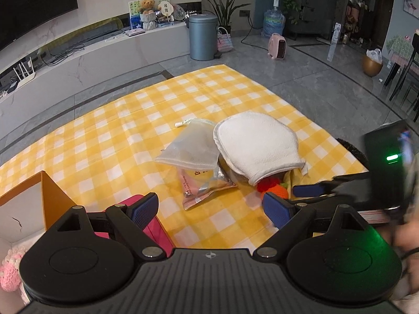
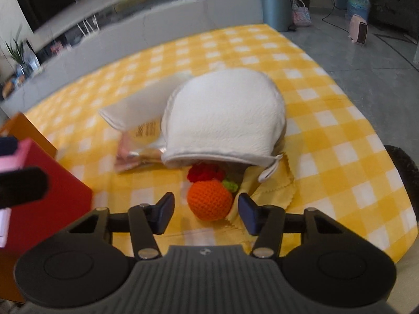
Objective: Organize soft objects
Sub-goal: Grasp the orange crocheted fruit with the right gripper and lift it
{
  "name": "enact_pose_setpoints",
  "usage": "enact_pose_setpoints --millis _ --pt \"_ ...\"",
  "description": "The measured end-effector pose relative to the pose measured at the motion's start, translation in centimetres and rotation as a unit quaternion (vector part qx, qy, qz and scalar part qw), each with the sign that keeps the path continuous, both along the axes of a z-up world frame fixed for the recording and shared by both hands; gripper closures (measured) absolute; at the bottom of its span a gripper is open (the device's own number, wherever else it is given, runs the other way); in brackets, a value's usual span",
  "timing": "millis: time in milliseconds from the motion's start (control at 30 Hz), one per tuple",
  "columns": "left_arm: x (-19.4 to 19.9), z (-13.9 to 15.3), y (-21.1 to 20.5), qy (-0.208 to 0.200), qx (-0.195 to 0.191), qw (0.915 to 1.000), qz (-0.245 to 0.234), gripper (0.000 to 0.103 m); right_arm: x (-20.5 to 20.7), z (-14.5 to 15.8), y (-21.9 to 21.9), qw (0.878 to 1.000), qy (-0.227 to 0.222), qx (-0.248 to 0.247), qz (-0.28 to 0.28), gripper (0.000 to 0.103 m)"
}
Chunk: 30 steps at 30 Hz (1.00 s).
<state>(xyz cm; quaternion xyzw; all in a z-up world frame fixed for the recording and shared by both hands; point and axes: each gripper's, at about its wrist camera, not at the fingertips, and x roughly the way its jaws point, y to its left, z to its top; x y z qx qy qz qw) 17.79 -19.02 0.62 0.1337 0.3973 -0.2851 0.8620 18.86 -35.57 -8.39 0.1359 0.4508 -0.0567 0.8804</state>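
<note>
- Nearest the right wrist camera, the right gripper [image 2: 206,213] stands with its jaws spread wide and empty, one pad on each side of the crocheted orange ball [image 2: 209,201], not yet touching it; that straddle looks like the set-up for a pinch.
- Behind the ball, a red crocheted piece [image 2: 205,172] and a green bit [image 2: 230,184] peek from under the white quilted mitt [image 2: 222,115], which is draped over the heap, so the ball is the easiest item to reach.
- Beside the mitt, a translucent mesh pouch [image 1: 189,144] overlaps a pink snack packet [image 1: 207,185]; a yellow cloth [image 2: 272,191] lies under the mitt's loop end.
- Everything rests on the yellow checked blanket [image 1: 104,130].
- Over to the left, the left gripper [image 1: 210,210] hangs wide apart, holding nothing, just above a pink box [image 1: 159,230] and an orange-walled box [image 1: 52,196], probably the sorting bins; a pink knitted thing [image 1: 10,269] already sits in the latter, though blur hides its shape.
</note>
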Motion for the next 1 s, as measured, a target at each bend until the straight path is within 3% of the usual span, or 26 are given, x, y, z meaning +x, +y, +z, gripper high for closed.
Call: enact_pose_setpoints --millis 67,100,333,533,767,1000 --pt "-0.2 0.2 0.1 -0.002 -0.004 1.0000 -0.003 0.000 0.8 -0.7 0.2 1.000 0.011 -0.006 0.000 0.052" --pt "-0.3 0.3 0.1 -0.003 -0.004 1.0000 -0.005 0.000 1.1 -1.1 0.3 1.000 0.018 -0.013 0.001 0.059" --pt "-0.4 0.4 0.7 0.000 -0.002 1.0000 0.000 0.000 0.3 -0.7 0.9 0.999 0.015 -0.020 0.028 0.061" --pt "-0.3 0.6 1.2 -0.007 0.002 1.0000 0.004 0.000 -1.8 -0.8 4.1 0.993 0.036 -0.015 0.113 0.060" --pt "-0.7 0.6 0.9 -0.014 0.010 0.9998 -0.004 0.000 -0.4 -1.4 4.9 0.991 0.051 -0.036 0.117 0.059" --pt "0.0 0.6 0.2 -0.016 0.005 0.9998 0.005 0.000 -1.8 0.6 3.7 0.995 -0.005 -0.033 0.094 0.062"
